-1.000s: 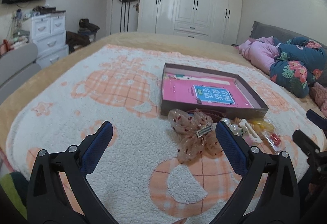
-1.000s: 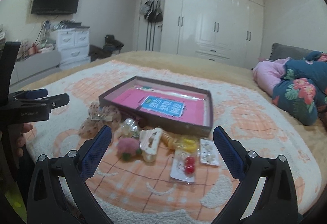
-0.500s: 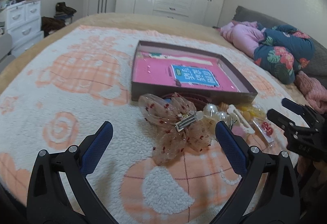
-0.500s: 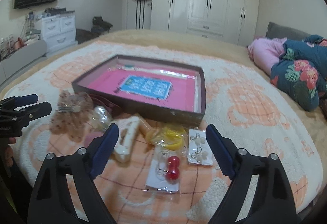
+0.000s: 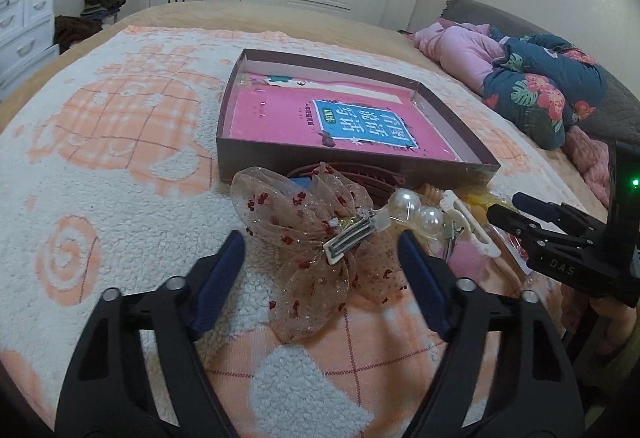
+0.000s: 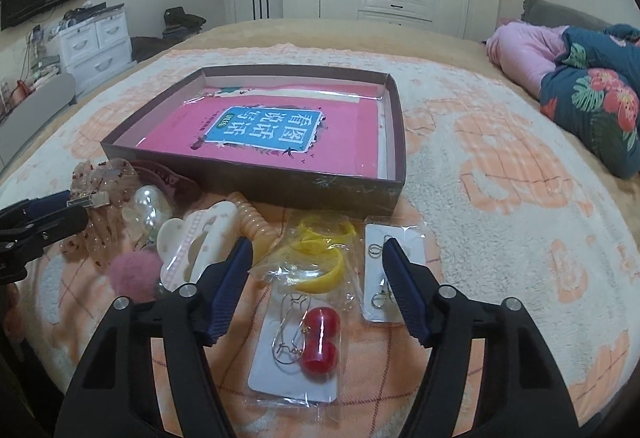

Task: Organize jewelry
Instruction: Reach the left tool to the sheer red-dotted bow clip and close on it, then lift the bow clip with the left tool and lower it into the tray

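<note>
A shallow box (image 6: 256, 194) is sitting on the blanket (image 6: 500, 198) in the middle of the bed, with a book (image 6: 276, 134) lying flat inside it. Just in front of its near wall the accessories are lying in a row: the bow clip (image 5: 316, 238) farthest left, the pearl beads (image 5: 416, 210) and claw clip (image 6: 196, 242) beside it, then the bagged bangles (image 6: 320, 254), with the two earring cards (image 6: 304, 342) nearest and rightmost. Bundled clothes (image 6: 580, 86) are lying behind, to the right.
</note>
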`<state>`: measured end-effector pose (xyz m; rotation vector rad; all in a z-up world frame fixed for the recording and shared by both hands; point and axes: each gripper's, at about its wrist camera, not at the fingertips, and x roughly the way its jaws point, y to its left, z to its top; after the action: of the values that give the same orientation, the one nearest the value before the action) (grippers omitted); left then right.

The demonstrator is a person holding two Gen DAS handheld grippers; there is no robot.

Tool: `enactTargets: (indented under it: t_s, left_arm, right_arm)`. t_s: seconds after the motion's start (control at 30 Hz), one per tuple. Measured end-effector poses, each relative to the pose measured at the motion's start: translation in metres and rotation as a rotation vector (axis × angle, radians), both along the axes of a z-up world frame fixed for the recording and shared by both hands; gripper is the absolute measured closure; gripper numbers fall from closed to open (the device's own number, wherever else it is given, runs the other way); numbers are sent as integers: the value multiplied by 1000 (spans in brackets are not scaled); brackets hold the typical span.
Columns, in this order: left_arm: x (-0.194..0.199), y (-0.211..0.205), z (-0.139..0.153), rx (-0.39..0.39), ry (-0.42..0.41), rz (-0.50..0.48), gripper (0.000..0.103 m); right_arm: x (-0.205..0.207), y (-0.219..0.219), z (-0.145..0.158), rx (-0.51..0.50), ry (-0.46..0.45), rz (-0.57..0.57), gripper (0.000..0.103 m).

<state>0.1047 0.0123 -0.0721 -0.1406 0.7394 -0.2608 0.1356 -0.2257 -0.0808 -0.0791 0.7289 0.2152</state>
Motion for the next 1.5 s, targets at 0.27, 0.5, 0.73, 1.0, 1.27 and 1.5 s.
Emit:
enactTargets:
  t_s: [0.27,0.5,0.73,1.0,1.27,1.5]
  left_arm:
    - [-5,1,-1,-32,1,-42,85]
    - [-21,1,8,-45,-39,-72,93]
    - [-35,12,31,-74,-100,-50,94]
    - [-23,35,54,-72,-158,21,94]
    - [9,44,70,-75,-208,70,94]
    - [39,44,73,-94,-220,88,94]
  right_arm:
    - [-8,-1,2,20,-13,28,59]
    - [-22,-9,14,45,-47,30,61]
    - [-34,-20,27,91,-63,24,63]
    - [-38,-30,45,107,-120,16,63]
    - [-23,-33,56,89,-156,7,63]
    - [-3,-30,61,65,-174,6,63]
